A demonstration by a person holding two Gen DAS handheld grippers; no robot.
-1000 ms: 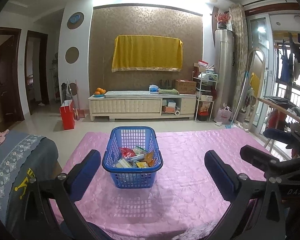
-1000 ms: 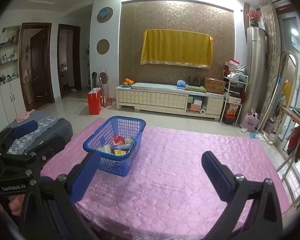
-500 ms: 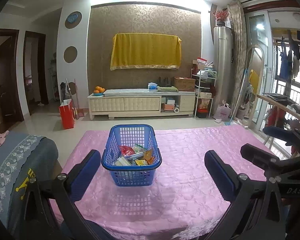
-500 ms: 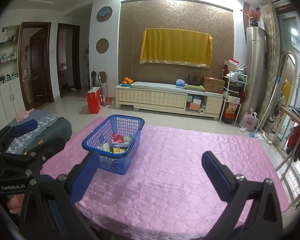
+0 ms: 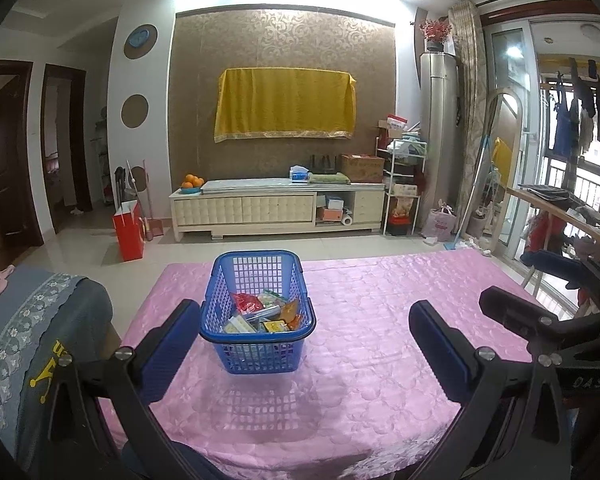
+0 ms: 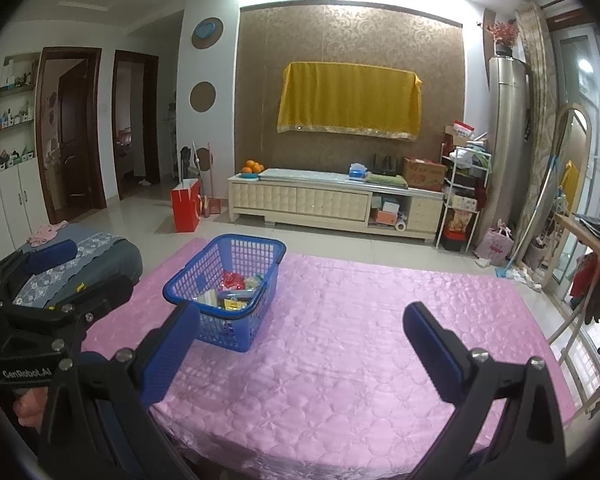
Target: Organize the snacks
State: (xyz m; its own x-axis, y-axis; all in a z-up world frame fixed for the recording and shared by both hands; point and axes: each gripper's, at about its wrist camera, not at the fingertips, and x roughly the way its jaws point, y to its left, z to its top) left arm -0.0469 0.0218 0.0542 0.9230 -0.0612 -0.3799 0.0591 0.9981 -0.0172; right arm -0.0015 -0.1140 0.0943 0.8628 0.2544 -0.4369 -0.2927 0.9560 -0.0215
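Note:
A blue plastic basket (image 5: pixel 260 344) stands on the pink quilted tablecloth (image 5: pixel 372 368), left of the table's middle. Inside lie several snack packets (image 5: pixel 266 314), red, yellow and orange. My left gripper (image 5: pixel 306 334) hangs open just short of the basket, its left finger beside the basket's near left corner, nothing held. In the right wrist view the same basket (image 6: pixel 204 276) with its snack packets (image 6: pixel 236 294) sits to the left, and my right gripper (image 6: pixel 302 338) is open over bare cloth to the basket's right, apart from it.
A grey covered seat (image 5: pixel 24 328) adjoins the table's left side. A wooden rail with clothes (image 5: pixel 560 216) runs along the right. Across the tiled floor stand a cream TV cabinet (image 5: pixel 276 210) and a red bag (image 5: pixel 129 231). The tablecloth (image 6: pixel 380 360) is bare right of the basket.
Both views have tilted slightly, so the basket sits a little higher in each frame. The basket stays in place, and both grippers remain open.

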